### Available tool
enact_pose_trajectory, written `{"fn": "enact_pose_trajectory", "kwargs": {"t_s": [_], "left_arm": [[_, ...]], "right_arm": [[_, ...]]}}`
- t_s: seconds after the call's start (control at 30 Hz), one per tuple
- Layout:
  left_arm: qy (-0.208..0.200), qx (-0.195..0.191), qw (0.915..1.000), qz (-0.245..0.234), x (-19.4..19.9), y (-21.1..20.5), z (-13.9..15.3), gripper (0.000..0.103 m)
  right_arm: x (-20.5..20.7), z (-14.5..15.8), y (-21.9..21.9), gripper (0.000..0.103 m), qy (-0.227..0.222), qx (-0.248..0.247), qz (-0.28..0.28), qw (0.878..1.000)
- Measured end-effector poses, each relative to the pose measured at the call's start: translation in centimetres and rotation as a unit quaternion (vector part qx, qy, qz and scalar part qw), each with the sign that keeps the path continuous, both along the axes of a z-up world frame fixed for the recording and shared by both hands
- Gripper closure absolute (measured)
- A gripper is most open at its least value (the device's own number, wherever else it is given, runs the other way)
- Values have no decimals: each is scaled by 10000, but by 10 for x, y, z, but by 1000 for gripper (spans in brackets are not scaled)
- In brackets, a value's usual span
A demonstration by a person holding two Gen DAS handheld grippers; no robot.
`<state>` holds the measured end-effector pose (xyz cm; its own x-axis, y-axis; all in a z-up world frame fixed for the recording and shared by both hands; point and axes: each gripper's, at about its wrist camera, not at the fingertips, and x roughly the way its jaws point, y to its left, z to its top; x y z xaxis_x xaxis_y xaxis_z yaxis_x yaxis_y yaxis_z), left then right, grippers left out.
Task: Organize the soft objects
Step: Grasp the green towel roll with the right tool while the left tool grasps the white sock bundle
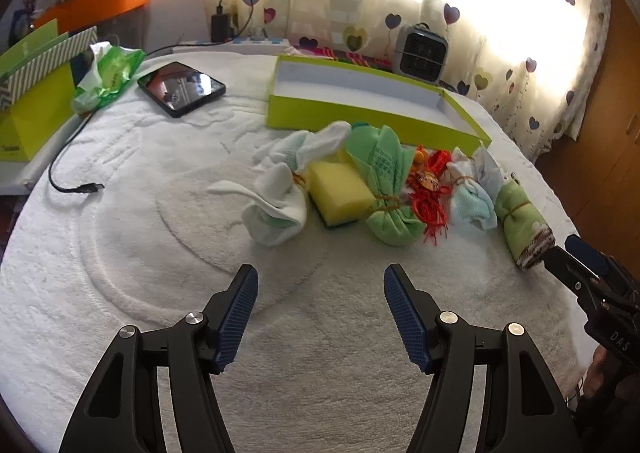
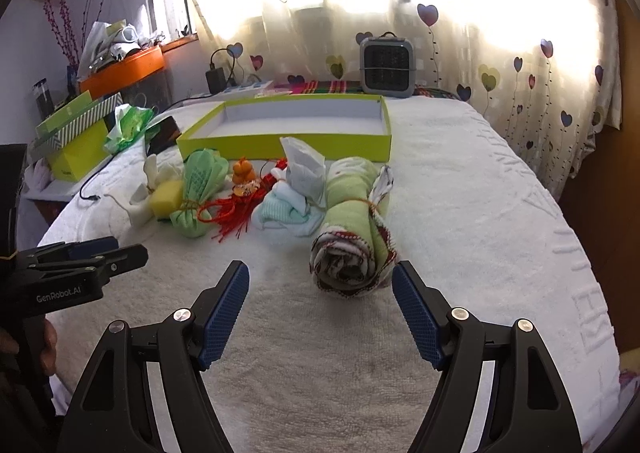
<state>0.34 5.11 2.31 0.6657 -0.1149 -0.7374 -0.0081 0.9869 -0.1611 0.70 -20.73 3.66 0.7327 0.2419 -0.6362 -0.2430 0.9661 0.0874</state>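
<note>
Left gripper (image 1: pixel 321 285): fingers spread wide, nothing btwn them, hovering over bare towel; seen side-on from right cam at far left edge, a hand just visible below it.
Right gripper (image 2: pixel 321 280): also spread wide, holding nothing; its right fingertip sits just beside the near end of the rolled green towel (image 2: pixel 354 221), can't tell if touching.
Rolled green towel: straight ahead of right gripper, slightly right of centre, lying on its side, rolled end facing the cam, tied w/ a rubber band round the middle. From left gripper it's far right.
Row of soft stuff: ahead of left gripper, running left to right.
White socks (image 1: pixel 280 189): ahead, a bit left, loose heap, touching the sponge.
Yellow sponge (image 1: pixel 340 189): dead ahead of left gripper, btwn socks and green bundle.
Green cloth bundle (image 1: pixel 386 193): ahead-right, banded near its lower end, leaning on sponge.
Red tassel ornament (image 1: pixel 430 193): right of green bundle, orange bit on top.
Pale blue-white sock bundle (image 2: pixel 288 211): ahead-left of right gripper, just beside the rolled towel, a white paper-ish packet (image 2: pixel 304 169) resting on it.
Lime-green tray box (image 2: pixel 288 139): beyond the row, open, inside looks bare.
White bed cover (image 2: pixel 460 213): under everything.
Tablet (image 1: pixel 181 87): far ahead-left of left gripper, well apart from the row.
Black cable (image 1: pixel 70 181): left of left gripper, loose end on the cover.
Small grey fan unit (image 2: pixel 386 67): behind the tray, by the heart-print curtain (image 2: pixel 500 53).
</note>
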Motion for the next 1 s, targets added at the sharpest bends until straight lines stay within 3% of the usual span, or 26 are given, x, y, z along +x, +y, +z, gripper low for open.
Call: {"fn": "enact_pose_trajectory", "kwargs": {"t_s": [0.3, 1.0], "left_arm": [[117, -207, 9988, 422, 30, 37, 6, 37], [371, -140, 9988, 292, 71, 37, -10, 38]], "right_arm": [[32, 9, -19, 29, 77, 175, -250, 9995], [79, -21, -17, 31, 904, 309, -102, 9954]]}}
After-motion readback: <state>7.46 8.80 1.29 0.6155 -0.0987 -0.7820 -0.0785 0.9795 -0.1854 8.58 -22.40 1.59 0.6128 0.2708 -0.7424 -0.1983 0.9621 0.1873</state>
